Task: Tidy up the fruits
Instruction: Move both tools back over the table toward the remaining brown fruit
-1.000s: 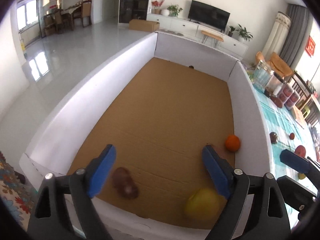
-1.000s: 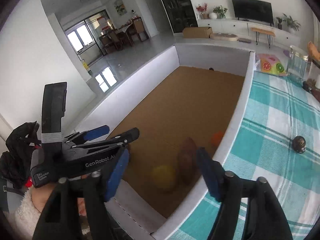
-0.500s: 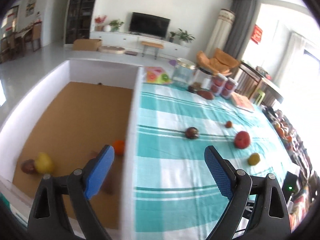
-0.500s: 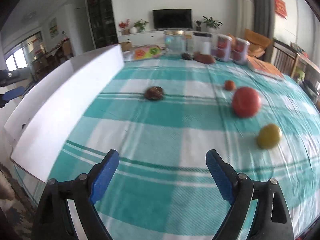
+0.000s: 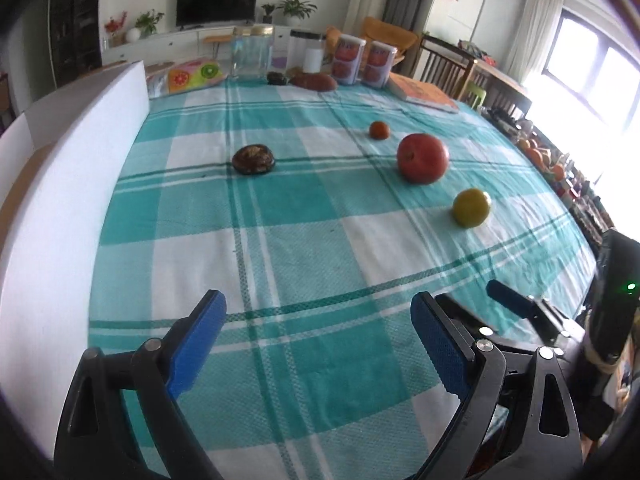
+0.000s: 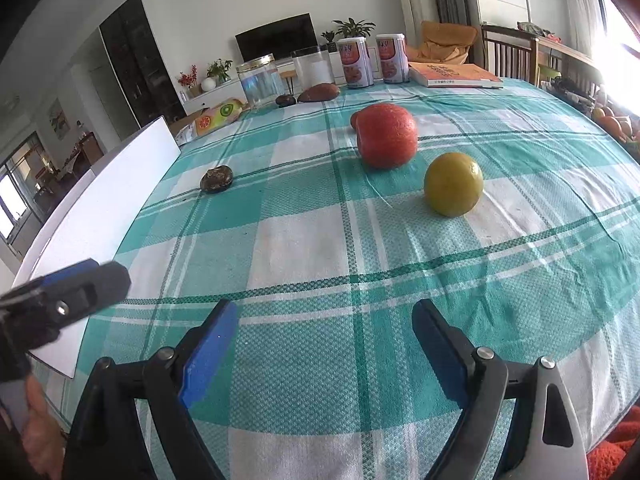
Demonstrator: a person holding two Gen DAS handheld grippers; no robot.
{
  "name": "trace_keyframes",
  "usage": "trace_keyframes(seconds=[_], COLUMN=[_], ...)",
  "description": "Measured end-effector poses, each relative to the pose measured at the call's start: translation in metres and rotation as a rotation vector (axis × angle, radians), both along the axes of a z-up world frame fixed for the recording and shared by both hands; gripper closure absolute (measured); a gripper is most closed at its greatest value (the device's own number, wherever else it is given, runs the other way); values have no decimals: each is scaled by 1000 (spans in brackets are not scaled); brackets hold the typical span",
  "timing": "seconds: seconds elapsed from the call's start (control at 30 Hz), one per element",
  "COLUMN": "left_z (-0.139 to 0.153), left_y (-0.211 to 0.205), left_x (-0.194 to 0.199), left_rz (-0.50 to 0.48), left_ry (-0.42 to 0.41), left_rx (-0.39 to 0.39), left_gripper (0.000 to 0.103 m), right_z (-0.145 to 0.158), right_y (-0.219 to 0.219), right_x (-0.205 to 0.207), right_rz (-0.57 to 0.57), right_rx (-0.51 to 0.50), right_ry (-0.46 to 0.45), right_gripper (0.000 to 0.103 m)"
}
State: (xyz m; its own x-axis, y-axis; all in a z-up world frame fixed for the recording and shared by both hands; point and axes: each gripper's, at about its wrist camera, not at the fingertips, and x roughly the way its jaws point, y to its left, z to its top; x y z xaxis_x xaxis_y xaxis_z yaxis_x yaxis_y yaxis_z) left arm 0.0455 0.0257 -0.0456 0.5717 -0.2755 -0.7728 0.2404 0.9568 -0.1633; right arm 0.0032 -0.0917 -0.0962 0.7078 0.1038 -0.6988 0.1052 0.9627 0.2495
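**Operator:** Over the teal-and-white checked tablecloth (image 6: 320, 240), both my tongs hang empty. My left gripper (image 5: 318, 344) has its blue pads spread wide with only cloth between them, and my right gripper (image 6: 324, 344) stands just as wide, nothing in it.

**Partner:** Where's the fruit?

**Operator:** Loose on the cloth ahead. A small yellow-green round fruit (image 6: 454, 184) sits nearest my right side, with a big red apple (image 6: 386, 140) just behind it. A dark brown wrinkled fruit (image 6: 216, 179) lies further left, closer to the white-walled cardboard box (image 5: 60, 200) along the table's left edge. A tiny orange-red fruit (image 5: 379, 130) sits beyond the apple.

**Partner:** So which step are you on?

**Operator:** I'd call it the reach for the next piece; nothing is picked up yet. My guess is the box is where the fruit goes.

**Partner:** And the next move?

**Operator:** Probably push the right gripper forward and right to straddle the yellow-green fruit, low to the cloth, then close gently, since a round one could roll away from the pads. The left could go for the dark fruit.
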Motion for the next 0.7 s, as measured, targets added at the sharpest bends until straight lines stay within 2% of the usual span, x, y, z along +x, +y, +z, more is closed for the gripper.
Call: trace_keyframes(seconds=[0.1,0.27,0.37,0.43,0.6,0.7], left_z=[-17,-40,-52,-54,-54,-55], left_y=[7,10,13,15,16,12], left_x=[9,23,28,27,27,28], left_rz=[37,64,71,74,65,59], left_ry=[13,-7,10,-14,-14,-11], left_rx=[6,74,94,97,82,111], left_gripper=[8,8,8,8,6,4], right_z=[-4,-6,-7,-8,-10,-9], right_y=[-3,0,1,2,3,3], right_x=[1,2,3,4,5,4], right_rz=[-11,-4,-1,-1,-1,-3], right_rx=[16,7,-1,-2,-5,-8], right_ry=[16,26,32,38,49,41], right_gripper=[15,15,15,15,15,15])
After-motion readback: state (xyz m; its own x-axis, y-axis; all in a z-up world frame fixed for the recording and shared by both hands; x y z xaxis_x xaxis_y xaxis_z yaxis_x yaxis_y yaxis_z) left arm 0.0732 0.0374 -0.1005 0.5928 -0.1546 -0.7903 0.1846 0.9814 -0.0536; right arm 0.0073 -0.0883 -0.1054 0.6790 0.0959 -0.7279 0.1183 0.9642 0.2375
